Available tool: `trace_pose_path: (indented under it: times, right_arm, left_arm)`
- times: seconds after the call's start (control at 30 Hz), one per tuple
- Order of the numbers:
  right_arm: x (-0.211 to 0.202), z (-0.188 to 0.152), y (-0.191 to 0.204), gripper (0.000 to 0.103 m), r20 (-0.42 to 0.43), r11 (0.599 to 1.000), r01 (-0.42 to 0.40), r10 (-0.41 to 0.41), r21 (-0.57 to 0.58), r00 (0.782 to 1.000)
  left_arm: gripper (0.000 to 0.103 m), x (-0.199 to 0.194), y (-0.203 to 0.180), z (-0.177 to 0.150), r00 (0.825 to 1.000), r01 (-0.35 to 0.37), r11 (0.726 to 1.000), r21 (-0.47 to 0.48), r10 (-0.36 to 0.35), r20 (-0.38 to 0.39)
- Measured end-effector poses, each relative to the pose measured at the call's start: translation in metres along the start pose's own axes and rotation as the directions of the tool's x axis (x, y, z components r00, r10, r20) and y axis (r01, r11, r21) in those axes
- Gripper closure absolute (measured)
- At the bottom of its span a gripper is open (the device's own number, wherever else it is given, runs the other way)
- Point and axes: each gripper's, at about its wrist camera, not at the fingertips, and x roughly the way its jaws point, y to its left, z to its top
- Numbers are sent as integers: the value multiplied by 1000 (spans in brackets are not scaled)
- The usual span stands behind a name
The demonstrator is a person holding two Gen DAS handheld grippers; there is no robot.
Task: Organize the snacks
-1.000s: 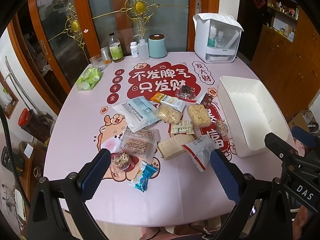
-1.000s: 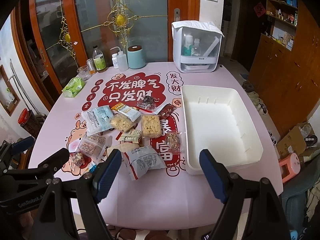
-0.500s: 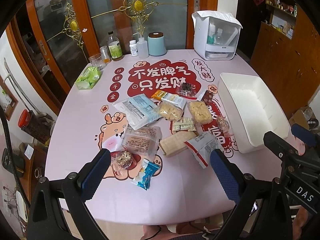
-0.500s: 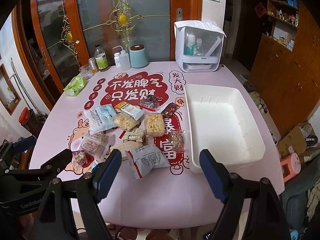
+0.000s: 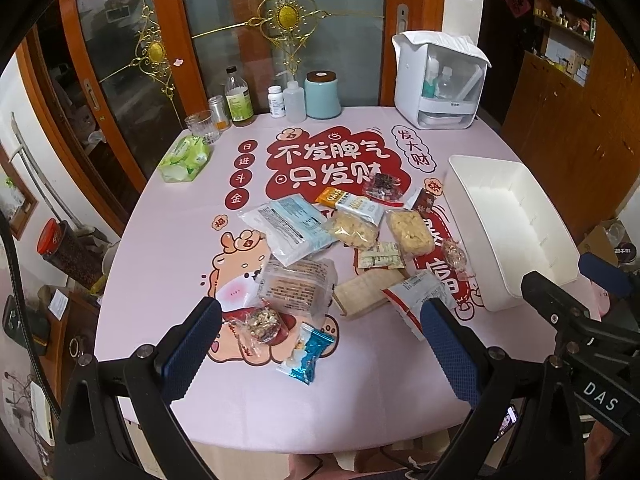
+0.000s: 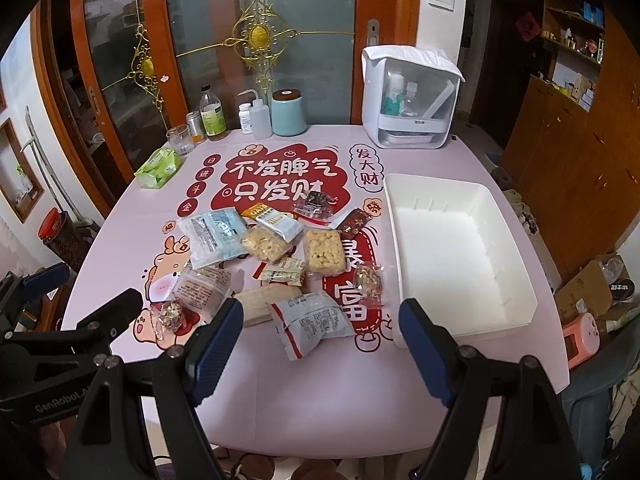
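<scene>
Several wrapped snacks lie in a loose pile on the pink tablecloth [image 5: 168,240]: a grey-and-red packet [image 6: 316,322], a blue-and-silver wrapper [image 5: 308,354], two yellow puffed bars [image 6: 323,251], a pale blue bag [image 5: 290,226] and a tan wafer pack [image 5: 370,290]. An empty white bin [image 6: 452,256] stands to the right of them. My left gripper [image 5: 318,350] is open above the table's near edge, over the blue wrapper. Open too, my right gripper [image 6: 320,352] hangs just short of the grey-and-red packet. Neither holds anything.
Along the table's far edge stand bottles [image 6: 212,114], a teal canister [image 6: 288,112], a drinking glass [image 6: 179,140] and a white box with a clear front [image 6: 408,98]. A green tissue pack [image 6: 158,168] lies at far left. Wooden cabinets [image 6: 576,152] are on the right.
The snacks and bin have slid slightly right and down in the right wrist view; in the left view they have shifted a little left. Both grippers stay open.
</scene>
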Motion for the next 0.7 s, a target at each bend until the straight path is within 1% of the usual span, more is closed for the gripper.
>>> trace_pose_path:
  times: [0.37, 0.5, 0.7]
  right_arm:
    - [0, 7, 21, 22, 4, 1000, -2, 2, -1, 1000]
    - [2, 9, 30, 22, -1, 1000, -7, 7, 1, 1000]
    - [11, 12, 47, 22, -13, 1000, -14, 14, 11, 1000]
  left_arm:
    - [4, -6, 28, 8, 999, -14, 1000, -16, 14, 30]
    - [4, -4, 34, 9, 1000, 17, 1000, -15, -16, 21]
    - [4, 1, 46, 11, 1000, 15, 1000, -6, -15, 13]
